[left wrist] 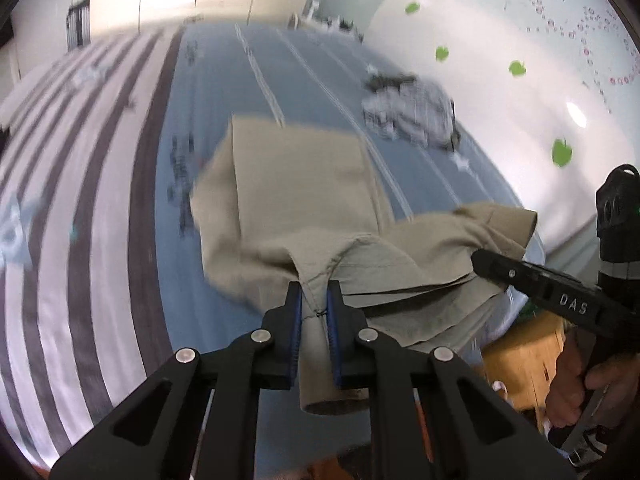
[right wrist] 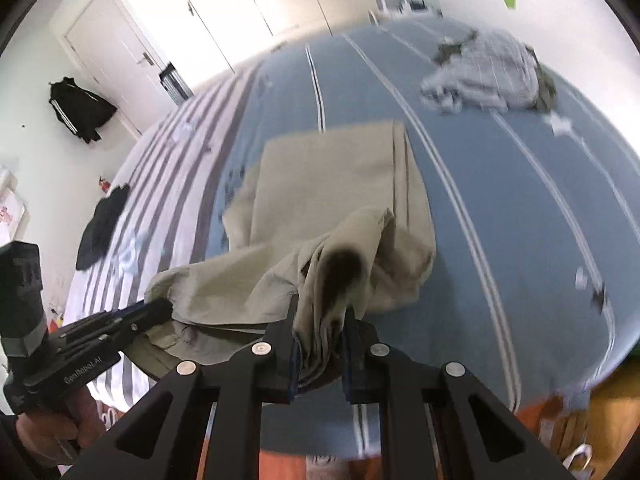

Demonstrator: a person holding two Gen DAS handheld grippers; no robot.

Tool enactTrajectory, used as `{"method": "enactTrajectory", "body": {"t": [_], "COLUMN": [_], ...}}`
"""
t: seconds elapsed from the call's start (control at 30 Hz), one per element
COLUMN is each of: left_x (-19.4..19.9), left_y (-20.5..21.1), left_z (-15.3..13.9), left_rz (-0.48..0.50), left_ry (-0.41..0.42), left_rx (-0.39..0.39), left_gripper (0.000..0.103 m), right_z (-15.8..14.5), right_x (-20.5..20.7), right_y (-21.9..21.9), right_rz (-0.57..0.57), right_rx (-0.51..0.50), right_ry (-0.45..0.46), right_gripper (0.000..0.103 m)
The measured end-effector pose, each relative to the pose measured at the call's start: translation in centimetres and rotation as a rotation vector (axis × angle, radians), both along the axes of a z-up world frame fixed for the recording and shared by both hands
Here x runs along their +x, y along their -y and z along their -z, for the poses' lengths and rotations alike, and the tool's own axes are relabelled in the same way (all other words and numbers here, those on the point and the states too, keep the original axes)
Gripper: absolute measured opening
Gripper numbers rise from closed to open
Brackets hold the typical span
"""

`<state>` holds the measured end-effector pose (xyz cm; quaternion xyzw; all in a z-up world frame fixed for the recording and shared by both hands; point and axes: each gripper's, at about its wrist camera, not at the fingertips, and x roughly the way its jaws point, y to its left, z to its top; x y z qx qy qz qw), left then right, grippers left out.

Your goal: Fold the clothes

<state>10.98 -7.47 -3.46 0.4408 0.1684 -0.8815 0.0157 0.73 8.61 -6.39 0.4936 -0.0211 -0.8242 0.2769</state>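
A khaki garment [left wrist: 296, 184] [right wrist: 340, 176] hangs lifted over the blue striped bed, its far end still lying flat on the bedspread. My left gripper [left wrist: 315, 292] is shut on one near corner of it, the cloth pinched between the blue pads. My right gripper [right wrist: 320, 316] is shut on a bunched fold of the other near corner. Each gripper shows in the other's view: the right one [left wrist: 480, 258] at the right, the left one [right wrist: 160, 306] at the lower left, both biting the cloth. A hand [left wrist: 576, 384] holds the right gripper's handle.
A crumpled grey checked garment [left wrist: 412, 110] [right wrist: 488, 76] lies further back on the bed [left wrist: 224, 88]. A dark garment [right wrist: 100, 228] lies at the bed's left edge. A black jacket [right wrist: 80, 108] hangs on the wall beside a white door. A white wall [left wrist: 500, 92] runs along the right.
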Motion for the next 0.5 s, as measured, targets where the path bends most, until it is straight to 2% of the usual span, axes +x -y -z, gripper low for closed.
{"method": "enactTrajectory", "body": {"t": [0.1,0.23,0.37,0.43,0.5], "left_x": [-3.5,-9.4,-15.2,-18.4,-20.9], "left_y": [1.2,3.4,5.4,6.4,7.2], "left_z": [-0.6,-0.2,0.7,1.8,3.1], "left_rz": [-0.012,-0.041,-0.070,-0.088,-0.111], "left_ry": [-0.030,-0.026,-0.008,0.032,0.077], "left_rx": [-0.033,-0.064,-0.111,-0.137,-0.132], "left_gripper": [0.006,0.005,0.004,0.004,0.004], "right_z": [-1.7,-1.7,-0.5,0.6,2.1], "right_x": [-4.1,-11.3,-16.9,-19.8,-22.5], "right_y": [2.5,4.8,6.7,7.6,8.3], "right_rz": [0.001,-0.019,-0.055,-0.062,-0.067], "right_rx": [-0.027,-0.052,-0.083,-0.097,-0.102], "right_ry": [-0.026,-0.041,-0.038,-0.006,0.030], "right_gripper": [0.013,0.013,0.013,0.013,0.014]}}
